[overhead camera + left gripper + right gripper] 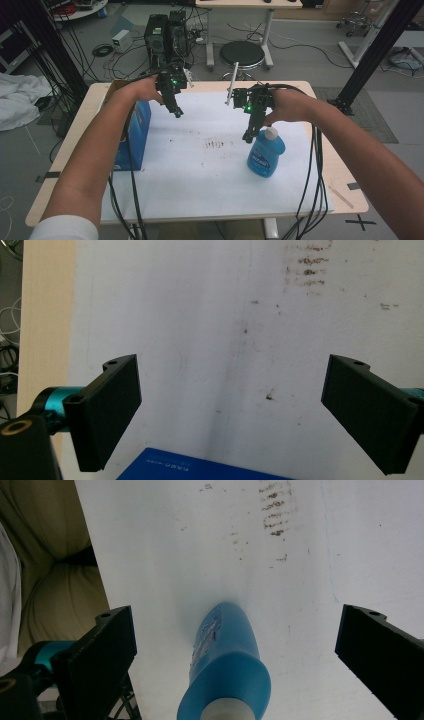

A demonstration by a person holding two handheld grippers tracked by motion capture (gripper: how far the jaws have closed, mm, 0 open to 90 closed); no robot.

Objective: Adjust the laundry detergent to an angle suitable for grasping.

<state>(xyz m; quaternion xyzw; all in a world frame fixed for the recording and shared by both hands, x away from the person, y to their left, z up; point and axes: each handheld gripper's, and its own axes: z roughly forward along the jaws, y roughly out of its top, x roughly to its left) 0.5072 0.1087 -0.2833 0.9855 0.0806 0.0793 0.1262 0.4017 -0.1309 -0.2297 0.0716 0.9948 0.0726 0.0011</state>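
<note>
Here the blue bottle (266, 154) stands upright on the white sheet (210, 170) toward the table's right side, its white cap (271, 132) at the top and its long axis vertical. In the right gripper view the bottle (227, 660) rises straight toward the camera, cap nearest the lens, centred in the gap between the two black jaws, which stand wide apart and touch nothing. So the right gripper (250, 131) hangs just above and slightly to the left of the cap, pointing down along the bottle's axis; judged from that, a straight descent would put the jaws on either side of the neck or shoulders.

The left gripper (176, 109) is well apart from the bottle, over the far left part of the sheet, near the blue box (134, 135) that stands at the table's left edge. Its jaws are also spread wide with nothing between them; in the left gripper view a corner of the box (200, 469) shows just below them. The right hand is plainly the nearer one for the bottle. Brown smudges (216, 145) mark the sheet between the two grippers.
</note>
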